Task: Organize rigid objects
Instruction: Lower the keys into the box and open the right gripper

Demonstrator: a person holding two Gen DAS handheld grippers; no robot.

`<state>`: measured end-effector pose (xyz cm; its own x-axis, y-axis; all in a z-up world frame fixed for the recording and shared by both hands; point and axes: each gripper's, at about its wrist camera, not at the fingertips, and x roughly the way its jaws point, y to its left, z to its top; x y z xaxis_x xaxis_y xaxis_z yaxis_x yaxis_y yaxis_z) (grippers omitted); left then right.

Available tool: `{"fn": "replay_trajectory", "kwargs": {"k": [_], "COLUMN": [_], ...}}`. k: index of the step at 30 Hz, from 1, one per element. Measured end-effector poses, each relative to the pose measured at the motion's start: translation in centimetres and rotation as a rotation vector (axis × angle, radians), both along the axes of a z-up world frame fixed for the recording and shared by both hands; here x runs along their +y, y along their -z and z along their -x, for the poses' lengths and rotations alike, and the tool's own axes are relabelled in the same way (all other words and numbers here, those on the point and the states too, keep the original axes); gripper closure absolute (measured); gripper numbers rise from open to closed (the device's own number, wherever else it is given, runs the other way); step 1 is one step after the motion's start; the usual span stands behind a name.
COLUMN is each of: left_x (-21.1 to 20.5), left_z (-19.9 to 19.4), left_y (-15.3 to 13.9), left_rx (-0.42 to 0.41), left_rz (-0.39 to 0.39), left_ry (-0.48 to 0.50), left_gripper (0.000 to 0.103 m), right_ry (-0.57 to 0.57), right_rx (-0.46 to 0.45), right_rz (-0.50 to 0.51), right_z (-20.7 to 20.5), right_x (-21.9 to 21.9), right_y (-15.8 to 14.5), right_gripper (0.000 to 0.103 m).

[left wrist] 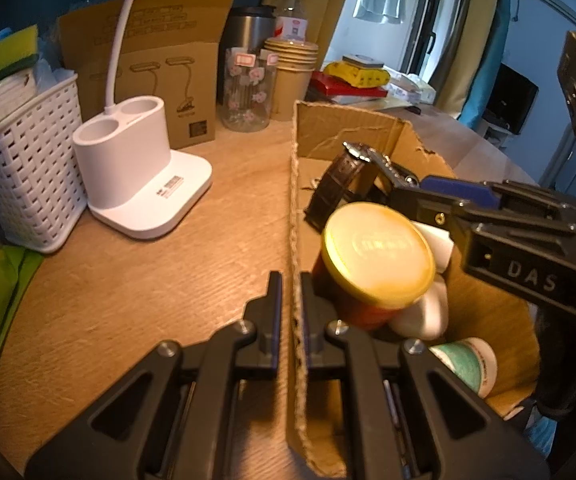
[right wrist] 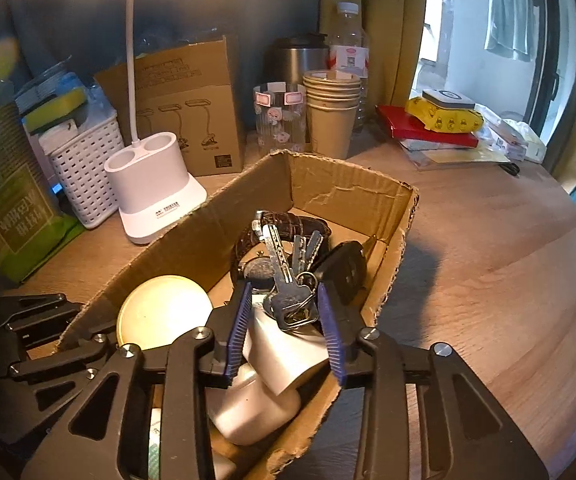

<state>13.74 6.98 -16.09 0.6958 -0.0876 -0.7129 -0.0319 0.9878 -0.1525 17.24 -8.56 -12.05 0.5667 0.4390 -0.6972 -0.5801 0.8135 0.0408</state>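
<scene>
Pinching the torn cardboard box [left wrist: 295, 216] wall, left gripper [left wrist: 290, 300]; right gripper [right wrist: 284, 312], jaws parted, surrounds silver keys [right wrist: 284, 276] inside it. Watch [right wrist: 284, 226] partly hidden; lower items blurred.

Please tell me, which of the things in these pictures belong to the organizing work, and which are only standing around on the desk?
Part of the job:
cardboard box, its wall pinched by the left gripper
keys, between the open fingers of the right gripper
watch
yellow-lidded jar

Only standing around:
desk lamp
paper cups
white basket
</scene>
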Motion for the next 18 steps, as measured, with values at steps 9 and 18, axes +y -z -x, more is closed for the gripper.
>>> {"fn": "replay_trajectory", "kwargs": {"k": [9,18], "left_x": [0.0,-0.1], "left_z": [-0.1,0.9], "left_y": [0.0,-1.4], "left_rx": [0.002,-0.045], "left_rz": [-0.006,-0.039], "left_ry": [-0.005,-0.033], "left_gripper": [0.094,0.087], "right_ry": [-0.008,0.037], "right_rx": [-0.033,-0.083], "right_rz": [-0.049,-0.082], "right_z": [1.3,2.7], "right_x": [-0.7,-3.0], "right_y": [-1.5,-3.7], "right_gripper": [0.046,0.046]}}
